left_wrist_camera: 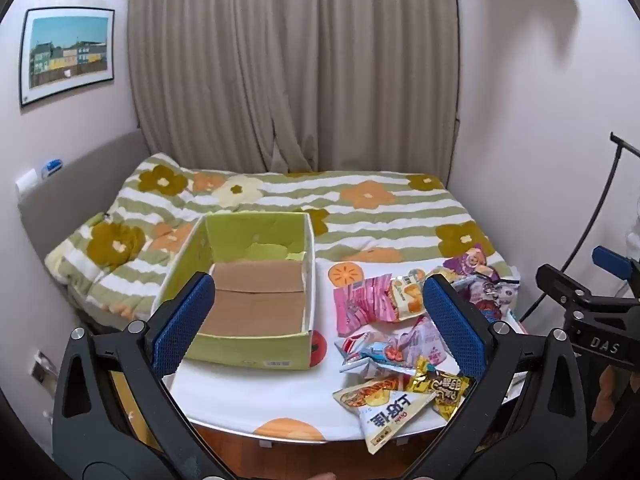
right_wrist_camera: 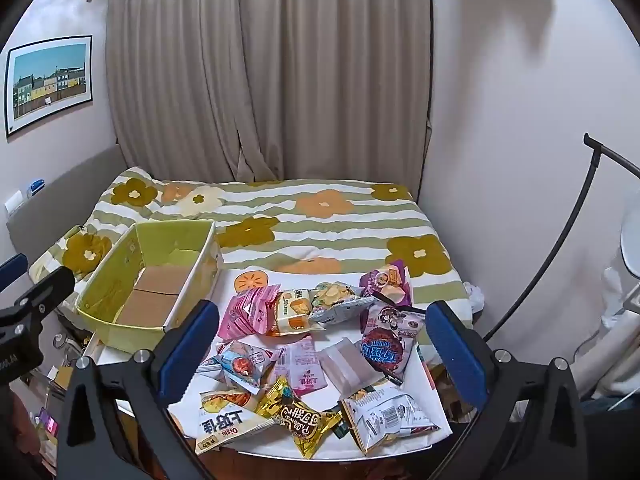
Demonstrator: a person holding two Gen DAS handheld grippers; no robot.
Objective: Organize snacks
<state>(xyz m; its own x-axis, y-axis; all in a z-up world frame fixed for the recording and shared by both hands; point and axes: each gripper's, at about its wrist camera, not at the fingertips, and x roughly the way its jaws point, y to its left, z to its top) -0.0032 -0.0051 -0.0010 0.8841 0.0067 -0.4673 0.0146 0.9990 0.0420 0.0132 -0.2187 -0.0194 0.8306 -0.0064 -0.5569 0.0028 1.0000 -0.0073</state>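
From the left wrist view, the left gripper (left_wrist_camera: pixel 316 308) hung with its jaws spread as wide as they went, gripping nothing, aimed down at the open green box (left_wrist_camera: pixel 256 280) sitting empty on the white table (left_wrist_camera: pixel 256 396); the snack pile (left_wrist_camera: pixel 400 320) lay off to its right, heaped beside the box. From the right wrist view, the right gripper (right_wrist_camera: pixel 322 344) was equally wide and empty, but the snacks (right_wrist_camera: pixel 320 344) lay straight ahead and below, between its jaws, with the box (right_wrist_camera: pixel 152 280) away to the left, its long side running away toward the bed (right_wrist_camera: pixel 320 216). The right hand looked the nearer for a first pick.
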